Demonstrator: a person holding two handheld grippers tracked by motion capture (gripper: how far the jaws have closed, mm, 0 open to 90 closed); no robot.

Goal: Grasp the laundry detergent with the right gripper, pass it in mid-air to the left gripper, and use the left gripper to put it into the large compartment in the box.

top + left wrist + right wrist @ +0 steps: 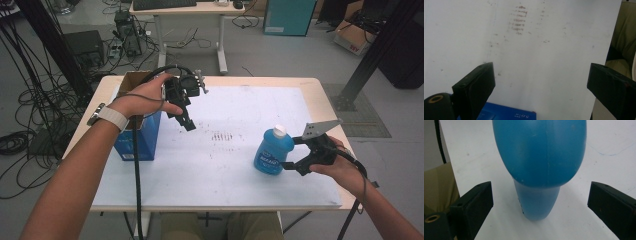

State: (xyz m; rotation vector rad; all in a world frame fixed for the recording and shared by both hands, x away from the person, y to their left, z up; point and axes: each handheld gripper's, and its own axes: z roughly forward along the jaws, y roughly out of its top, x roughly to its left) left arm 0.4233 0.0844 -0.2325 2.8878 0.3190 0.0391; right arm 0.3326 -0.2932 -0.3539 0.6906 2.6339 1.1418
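Note:
A blue bottle [272, 150] with a white cap stands upright on the white sheet [225, 170] at the right. My right gripper [291, 152] is beside it on its right and is open. In the right gripper view the bottle [540, 152] sits between the wide-apart jaws of this gripper [540, 205], and neither jaw touches it. My left gripper [189, 124] hangs open above the sheet, just right of a blue box [137, 142] with an open top. The left gripper view looks down between that gripper's [541, 87] spread jaws at bare sheet, with the box's corner [506, 114] at the bottom.
Faint reddish smudges [222, 136] mark the middle of the sheet [518, 21]. The wooden table edge [330, 107] frames the sheet. On the floor are cables [30, 115] at the left, a desk [190, 10] behind and a black post [370, 55] at the right.

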